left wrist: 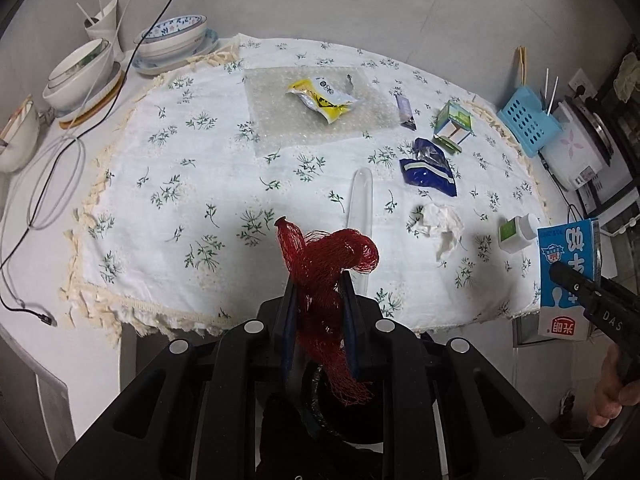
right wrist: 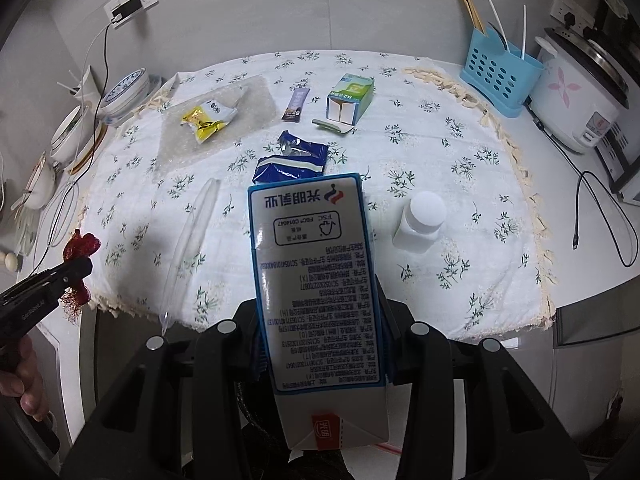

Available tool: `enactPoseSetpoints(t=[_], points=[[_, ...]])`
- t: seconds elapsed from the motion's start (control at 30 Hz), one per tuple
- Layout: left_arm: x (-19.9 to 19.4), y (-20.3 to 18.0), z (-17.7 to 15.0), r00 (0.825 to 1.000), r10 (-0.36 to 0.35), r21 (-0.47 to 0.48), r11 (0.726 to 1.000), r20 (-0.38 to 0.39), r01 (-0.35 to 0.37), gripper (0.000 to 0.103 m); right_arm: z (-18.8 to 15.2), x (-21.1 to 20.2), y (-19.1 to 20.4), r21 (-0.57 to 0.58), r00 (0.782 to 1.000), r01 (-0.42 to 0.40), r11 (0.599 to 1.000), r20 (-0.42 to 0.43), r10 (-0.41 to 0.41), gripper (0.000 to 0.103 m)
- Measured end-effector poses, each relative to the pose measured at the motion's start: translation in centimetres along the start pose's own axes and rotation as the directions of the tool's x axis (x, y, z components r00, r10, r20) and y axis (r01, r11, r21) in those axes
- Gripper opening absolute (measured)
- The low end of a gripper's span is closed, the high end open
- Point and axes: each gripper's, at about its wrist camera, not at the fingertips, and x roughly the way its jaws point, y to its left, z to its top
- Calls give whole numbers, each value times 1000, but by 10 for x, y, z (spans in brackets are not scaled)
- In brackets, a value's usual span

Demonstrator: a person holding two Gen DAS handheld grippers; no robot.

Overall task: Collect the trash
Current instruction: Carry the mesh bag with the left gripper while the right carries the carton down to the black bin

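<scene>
Nearest, two grippers, each loaded: left gripper clamped narrow on one red mesh bag, right gripper closed on one blue-and-white milk carton, both held above the table's near edge. Beyond, on the floral tablecloth: one clear plastic sleeve, one white bottle, one blue wrapper, one crumpled tissue seen only from the left wrist, hidden behind the carton in the other. Farther: one green box, one purple sachet, one yellow packet on bubble wrap. Farthest: blue utensil caddy, rice cooker, bowls.
</scene>
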Motion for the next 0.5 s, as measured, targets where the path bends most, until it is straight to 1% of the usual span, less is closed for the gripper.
enactPoseSetpoints(t=[0.33,0.5], points=[[-10,-19,-35,1000,-1,-10,1000,2,1,19,-29,-16,-9,-29,1000,-6,1000,14,7,40],[-12,-30,-55,1000,-1,-11,1000,-3,1,19,-46,-20,-17,-32,1000,-8,999,5,9,40]])
